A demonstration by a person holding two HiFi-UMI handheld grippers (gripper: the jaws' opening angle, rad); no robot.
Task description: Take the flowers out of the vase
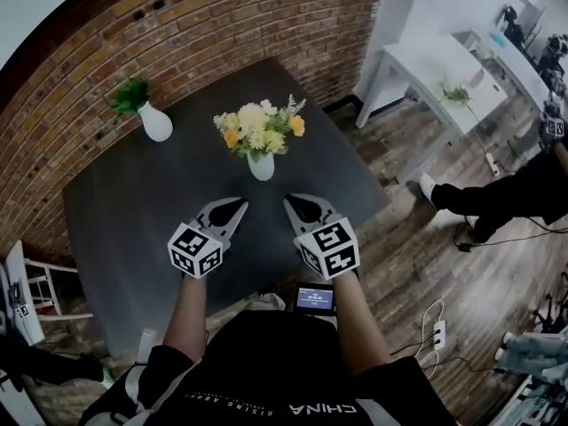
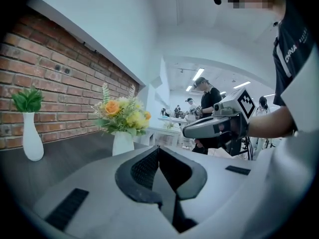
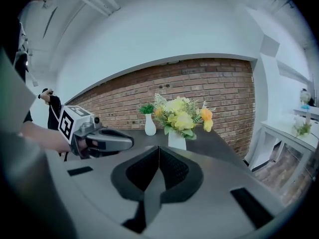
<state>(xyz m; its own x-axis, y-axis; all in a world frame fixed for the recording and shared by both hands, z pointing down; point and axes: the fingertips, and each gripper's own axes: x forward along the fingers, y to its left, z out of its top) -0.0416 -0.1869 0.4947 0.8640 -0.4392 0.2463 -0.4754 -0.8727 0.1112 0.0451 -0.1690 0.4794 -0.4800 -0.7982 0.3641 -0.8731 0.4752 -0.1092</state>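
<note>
A bunch of yellow and orange flowers (image 1: 258, 128) stands in a small white vase (image 1: 261, 166) near the middle of the dark table (image 1: 142, 216). The flowers (image 2: 122, 115) and vase (image 2: 122, 143) show ahead of the left gripper, and the flowers (image 3: 182, 116) in their vase (image 3: 177, 141) show ahead of the right one. My left gripper (image 1: 238, 206) is shut and empty, just short of the vase on its near left. My right gripper (image 1: 290, 203) is shut and empty too, on the vase's near right. Neither touches the vase.
A second white vase (image 1: 156, 122) with green leaves stands at the table's far left, close to the brick wall (image 1: 222, 25). A white desk (image 1: 444, 69) stands off to the right. A person's leg (image 1: 497, 193) reaches in over the wooden floor at right.
</note>
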